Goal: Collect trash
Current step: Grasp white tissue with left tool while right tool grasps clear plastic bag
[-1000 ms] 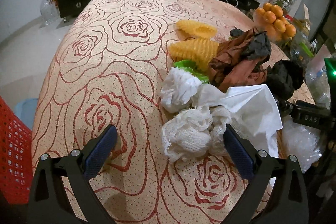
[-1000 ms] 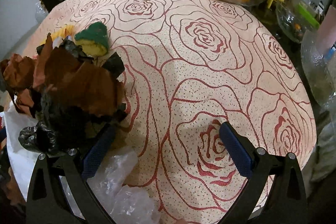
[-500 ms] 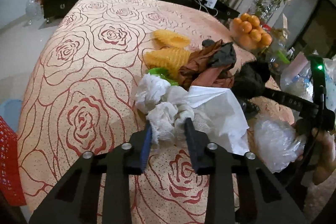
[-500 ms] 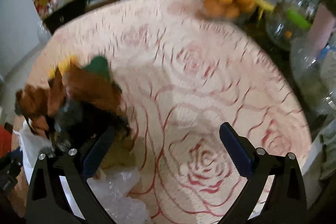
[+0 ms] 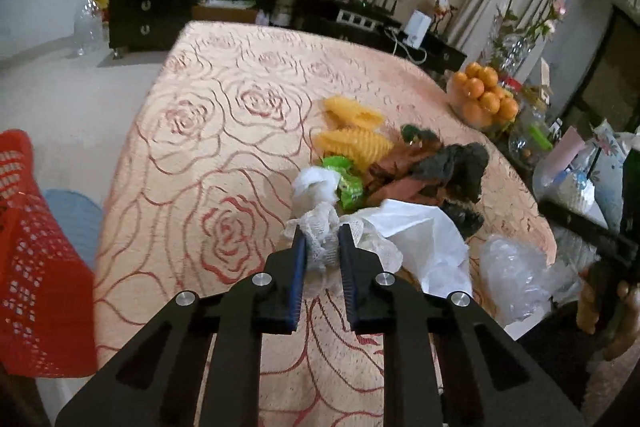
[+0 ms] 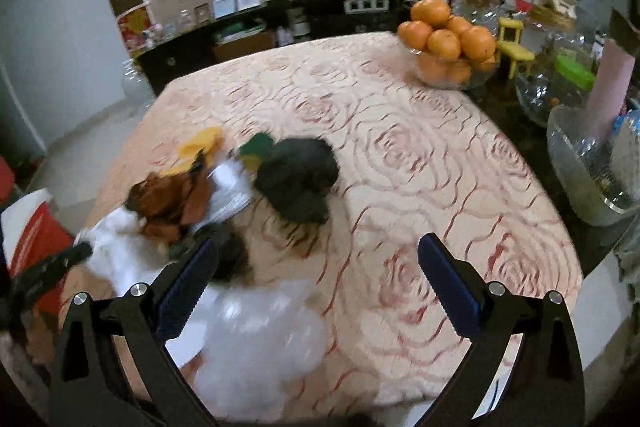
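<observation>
While the left gripper (image 5: 322, 247) is clamped on a wad of white net wrap (image 5: 320, 239), its jaws having just closed on it, the rest of the trash lies heaped near the table's (image 5: 224, 131) right edge: white tissue (image 5: 424, 247), brown paper (image 5: 396, 179), a black bag (image 5: 460, 167), clear film (image 5: 516, 275). Judged light, soft and compressible, the wad should lift easily; a pinch through its bunched middle holds best, since loose ends may snag neighbours. Right gripper (image 6: 316, 279): jaws apart, empty, above the clear film. A red basket (image 5: 36, 259) stands at left
</observation>
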{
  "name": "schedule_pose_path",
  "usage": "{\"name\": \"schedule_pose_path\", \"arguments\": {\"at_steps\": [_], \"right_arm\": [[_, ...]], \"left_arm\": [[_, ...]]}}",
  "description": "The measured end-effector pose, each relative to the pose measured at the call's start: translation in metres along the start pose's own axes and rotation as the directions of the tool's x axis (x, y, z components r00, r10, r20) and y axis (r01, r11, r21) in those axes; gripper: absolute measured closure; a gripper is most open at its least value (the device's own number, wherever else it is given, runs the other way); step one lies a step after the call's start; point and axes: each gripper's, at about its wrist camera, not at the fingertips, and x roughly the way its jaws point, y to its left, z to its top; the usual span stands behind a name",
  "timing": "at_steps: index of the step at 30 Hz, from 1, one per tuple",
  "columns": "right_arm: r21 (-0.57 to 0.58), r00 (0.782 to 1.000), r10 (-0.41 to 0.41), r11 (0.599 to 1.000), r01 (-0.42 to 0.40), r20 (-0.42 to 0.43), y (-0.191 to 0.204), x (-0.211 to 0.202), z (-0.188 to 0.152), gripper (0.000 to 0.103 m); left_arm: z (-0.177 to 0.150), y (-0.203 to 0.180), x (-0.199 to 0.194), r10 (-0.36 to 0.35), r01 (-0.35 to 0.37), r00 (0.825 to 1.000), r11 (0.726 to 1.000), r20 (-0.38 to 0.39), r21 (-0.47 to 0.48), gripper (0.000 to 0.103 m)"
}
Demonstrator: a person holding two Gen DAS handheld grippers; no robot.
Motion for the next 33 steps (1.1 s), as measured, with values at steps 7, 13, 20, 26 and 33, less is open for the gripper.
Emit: {"name": "schedule_pose_path", "arguments": {"at_steps": [7,13,20,26,33], "right_arm": [[-0.039,0.993,0.060,0.997,-0.064,-0.103,0.019,0.004,-0.034,0.006],[-0.096,0.982,0.038,0.994,-0.057,-0.182,0.038,0.029,-0.049,0.022],[-0.024,0.977,0.063,0.997,-0.069,-0.202,0.023,0.038,-0.045,0.051],[-0.061,0.992,0.047,0.997,-0.054,-0.121,0.027,0.020,-0.027,0.053],[-0.088,0.998,0.052,0.995,-0.055,-0.033,0.038,-0.002,0.002,0.053]], "left_arm": [[-0.002,0.009,-0.031,0.014,-0.012,0.998,1.000,0.062,-0.028,0.087],[-0.006,0.013,-0.052,0.023,-0.020,0.995,0.999,0.096,-0.029,0.087],[-0.006,0.015,-0.069,0.046,-0.042,0.991,0.999,0.128,-0.033,0.087],[0.000,0.017,-0.082,0.066,-0.060,0.985,0.997,0.160,-0.039,0.087],[0.012,0.019,-0.108,0.102,-0.098,0.969,0.995,0.224,-0.029,0.087]]}}
